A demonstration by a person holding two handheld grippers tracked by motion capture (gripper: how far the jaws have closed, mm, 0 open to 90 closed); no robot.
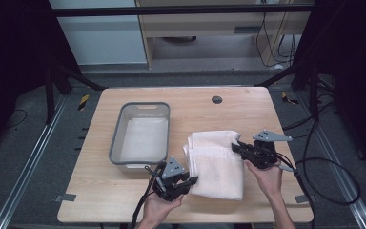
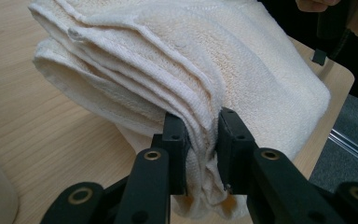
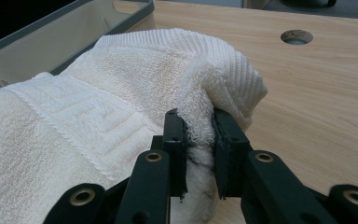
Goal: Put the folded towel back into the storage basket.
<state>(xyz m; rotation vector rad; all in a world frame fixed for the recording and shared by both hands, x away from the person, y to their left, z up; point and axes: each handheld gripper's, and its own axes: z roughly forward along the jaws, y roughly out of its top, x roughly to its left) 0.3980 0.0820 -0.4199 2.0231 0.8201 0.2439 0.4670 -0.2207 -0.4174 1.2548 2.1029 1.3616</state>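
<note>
High view: each hand-held gripper (left (image 1: 193, 180), right (image 1: 236, 145)) pinches a towel (image 1: 217, 162) edge beside the bin (image 1: 140, 106).

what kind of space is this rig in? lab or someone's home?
Most likely a lab or data-collection booth, not a home: the wooden table sits between metal floor rails, black frame struts stand around it, and loose cables trail across grey carpet.

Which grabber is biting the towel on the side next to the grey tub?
The left gripper: it pinches the towel at its near corner beside the grey tub. The right gripper pinches the far edge, away from it.
</note>
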